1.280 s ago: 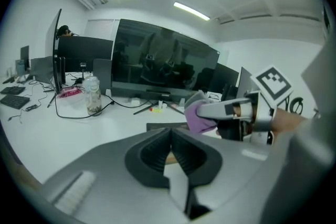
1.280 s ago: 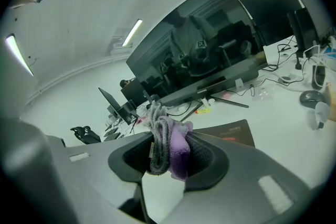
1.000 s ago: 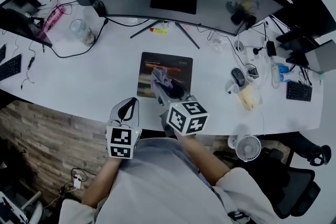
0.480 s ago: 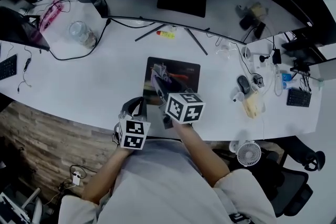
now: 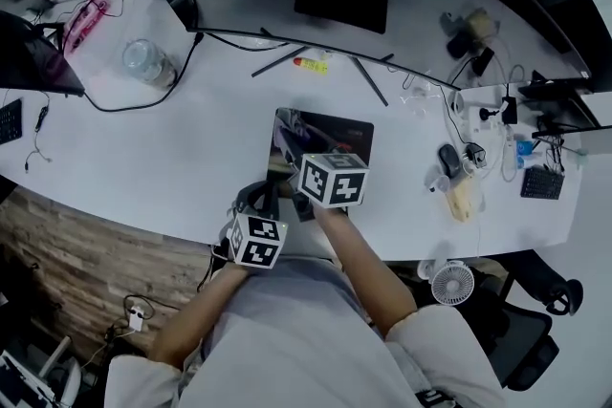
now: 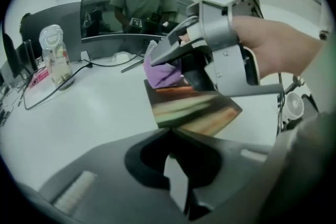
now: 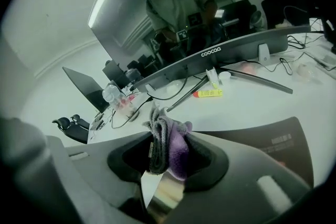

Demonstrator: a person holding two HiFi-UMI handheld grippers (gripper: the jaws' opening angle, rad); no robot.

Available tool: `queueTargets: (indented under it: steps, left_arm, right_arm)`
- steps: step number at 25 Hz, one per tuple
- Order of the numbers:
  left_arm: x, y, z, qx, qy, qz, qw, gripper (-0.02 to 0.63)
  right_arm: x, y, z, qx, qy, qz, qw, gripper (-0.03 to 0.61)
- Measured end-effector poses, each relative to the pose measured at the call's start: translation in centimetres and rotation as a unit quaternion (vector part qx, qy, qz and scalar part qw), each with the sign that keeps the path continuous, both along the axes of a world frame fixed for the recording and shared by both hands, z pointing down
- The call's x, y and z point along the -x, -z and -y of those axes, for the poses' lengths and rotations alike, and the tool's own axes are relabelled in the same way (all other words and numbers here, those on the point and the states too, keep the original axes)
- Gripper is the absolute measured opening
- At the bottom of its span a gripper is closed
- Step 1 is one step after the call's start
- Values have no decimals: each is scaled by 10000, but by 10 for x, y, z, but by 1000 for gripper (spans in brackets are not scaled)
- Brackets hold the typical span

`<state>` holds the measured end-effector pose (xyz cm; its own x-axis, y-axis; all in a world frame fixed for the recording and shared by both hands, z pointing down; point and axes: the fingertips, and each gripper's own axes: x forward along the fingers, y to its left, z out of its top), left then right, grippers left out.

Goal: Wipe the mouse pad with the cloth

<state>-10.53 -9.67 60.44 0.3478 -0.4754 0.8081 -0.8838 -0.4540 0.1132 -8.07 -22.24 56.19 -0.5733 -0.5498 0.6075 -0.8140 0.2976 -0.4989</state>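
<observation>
Now right gripper (image 7: 163, 134) pinches fuzzy purple cloth (image 6: 164, 72) over mouse pad (image 5: 349, 137); left gripper (image 6: 169, 132) closed.

Surfaces noted: cloth, pad, plastic, wood.
Fuzzy purple pile with a grey ribbed-knit edge on the cloth (image 7: 167, 147); mouse pad (image 6: 194, 113) smooth, printed, slight sheen; table (image 5: 172, 148) white, smooth, matt; left gripper (image 6: 169, 131) shell matt grey plastic; jar (image 5: 143, 60) clear, glossy; floor (image 5: 86, 253) wood-grain planks.
</observation>
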Motion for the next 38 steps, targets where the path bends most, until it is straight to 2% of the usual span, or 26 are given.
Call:
queueTargets:
  steps: [3,8,16,22,28,38]
  left_arm:
    - [-2,-7,-4,67,-120,51,9999,0]
    - [-3,-9,-5,-70,-320,213,9992,0]
    - [-1,-10,-4,-12,-132,-116,9998,0]
    - [1,-9,-2,64,109,-511,9986,0]
    - [1,-8,-2,144,244,-576,9979,0]
    - [0,-9,-4,48,252,-611,9978,0]
  right_arm:
    - [6,-9,4,62,49,-71,9999,153]
    - [11,-18,8,158,-15,12,9999,153]
    - [8,-29,10,260,-62,50,9996,153]
    - [4,-28,9,302,-139,154,9993,155]
    - [-4,-29,9,325,-151,172,9992,154]
    - [-19,-29,6,364,-188,232,9989,155]
